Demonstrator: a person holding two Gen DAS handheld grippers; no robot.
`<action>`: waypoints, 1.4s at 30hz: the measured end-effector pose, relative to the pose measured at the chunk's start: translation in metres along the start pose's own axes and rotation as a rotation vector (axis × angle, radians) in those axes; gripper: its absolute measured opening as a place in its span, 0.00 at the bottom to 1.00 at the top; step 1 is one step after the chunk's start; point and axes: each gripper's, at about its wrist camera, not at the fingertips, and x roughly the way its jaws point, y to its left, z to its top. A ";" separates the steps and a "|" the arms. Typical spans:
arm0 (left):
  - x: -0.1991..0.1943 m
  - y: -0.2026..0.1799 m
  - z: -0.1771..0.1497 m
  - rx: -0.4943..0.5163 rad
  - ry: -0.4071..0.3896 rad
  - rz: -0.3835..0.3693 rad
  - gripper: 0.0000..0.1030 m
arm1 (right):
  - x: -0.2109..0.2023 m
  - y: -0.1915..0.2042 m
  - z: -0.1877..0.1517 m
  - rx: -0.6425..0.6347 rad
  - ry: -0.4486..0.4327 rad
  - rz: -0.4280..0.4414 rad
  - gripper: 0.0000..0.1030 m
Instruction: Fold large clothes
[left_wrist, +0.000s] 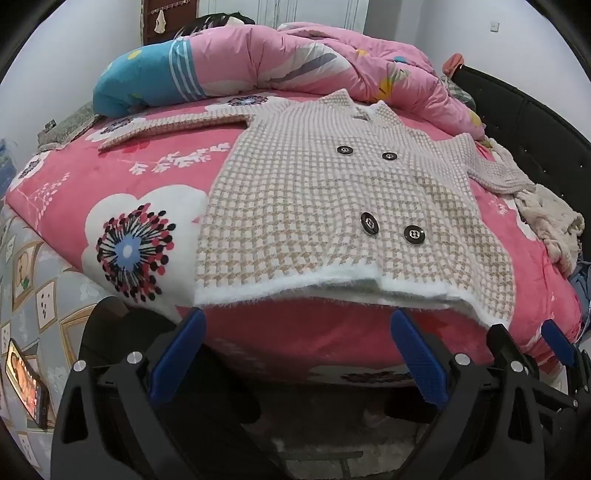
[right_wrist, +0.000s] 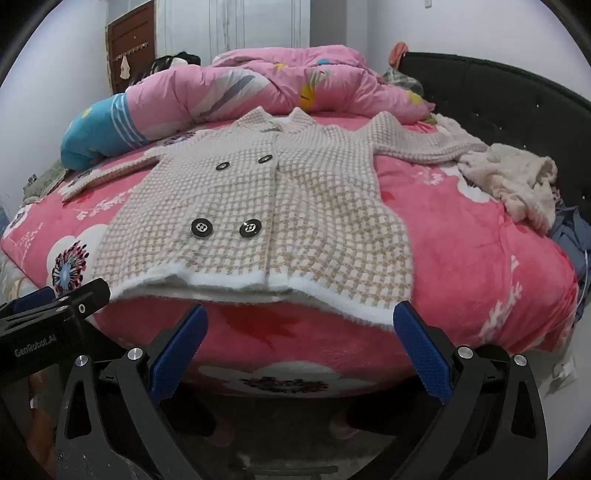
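Both grippers, left gripper (left_wrist: 295, 350) and right gripper (right_wrist: 301, 349), hover wide open and empty just short of the white hem of a houndstooth knit cardigan (right_wrist: 255, 214), spread flat and unfolded on the pink floral bed (right_wrist: 480, 266); folding not begun. "GenRobot.AI" marks one gripper body.

The cardigan's (left_wrist: 332, 192) right sleeve end hides under a cream garment (left_wrist: 550, 218).
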 end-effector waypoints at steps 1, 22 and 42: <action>0.000 0.000 0.000 0.000 0.000 -0.001 0.95 | 0.000 0.000 0.000 0.001 -0.002 -0.002 0.94; 0.002 -0.002 -0.003 -0.004 0.004 -0.007 0.95 | -0.004 0.000 0.004 -0.005 -0.002 -0.006 0.94; 0.003 0.000 -0.003 -0.005 0.004 -0.010 0.95 | -0.001 -0.001 0.001 -0.006 -0.009 -0.008 0.94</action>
